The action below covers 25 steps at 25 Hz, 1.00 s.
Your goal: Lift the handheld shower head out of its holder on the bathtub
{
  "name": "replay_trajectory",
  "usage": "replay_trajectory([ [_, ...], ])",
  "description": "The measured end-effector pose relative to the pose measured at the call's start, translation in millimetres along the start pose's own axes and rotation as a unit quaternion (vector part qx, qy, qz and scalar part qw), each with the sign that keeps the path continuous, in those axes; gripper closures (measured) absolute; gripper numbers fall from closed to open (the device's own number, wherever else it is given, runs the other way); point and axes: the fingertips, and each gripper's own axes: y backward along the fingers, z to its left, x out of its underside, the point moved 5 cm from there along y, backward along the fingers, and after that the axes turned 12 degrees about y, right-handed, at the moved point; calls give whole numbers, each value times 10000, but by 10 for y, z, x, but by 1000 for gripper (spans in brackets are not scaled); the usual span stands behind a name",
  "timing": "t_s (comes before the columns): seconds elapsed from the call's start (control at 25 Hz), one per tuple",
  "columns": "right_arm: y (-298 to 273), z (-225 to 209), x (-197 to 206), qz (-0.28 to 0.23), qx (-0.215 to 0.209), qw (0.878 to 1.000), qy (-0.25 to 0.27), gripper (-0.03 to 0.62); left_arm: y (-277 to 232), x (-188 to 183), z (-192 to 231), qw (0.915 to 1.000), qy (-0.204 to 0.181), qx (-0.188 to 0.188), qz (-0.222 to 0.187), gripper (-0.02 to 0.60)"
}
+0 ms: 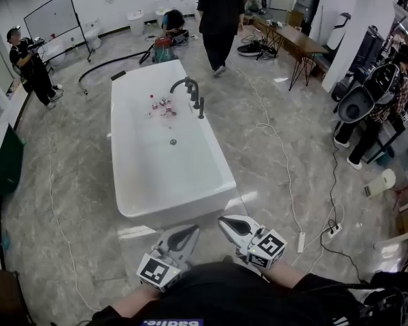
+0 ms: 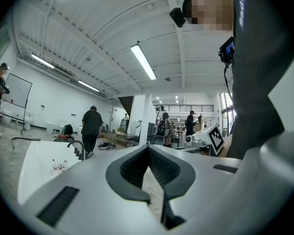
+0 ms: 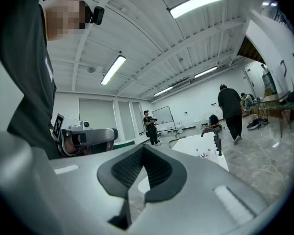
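**Q:** Claws, state?

**A:** I list the left claw with jaws pressed together, nothing between them. The right claw is the same: closed up, empty. Both sit at 6 o'clock, just short of the bathtub.

**Q:** Shower head?

**A:** I see the shower head upright on the tub's rim at 1 o'clock. It is beside the arched spout and well apart from both claws.
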Motion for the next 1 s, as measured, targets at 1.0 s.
replay_trajectory([
  [1.0, -1206, -1152, 28, -109, 252, 9996, -35, 602, -589, -457, 1454, 9994, -133, -231, -241, 577],
])
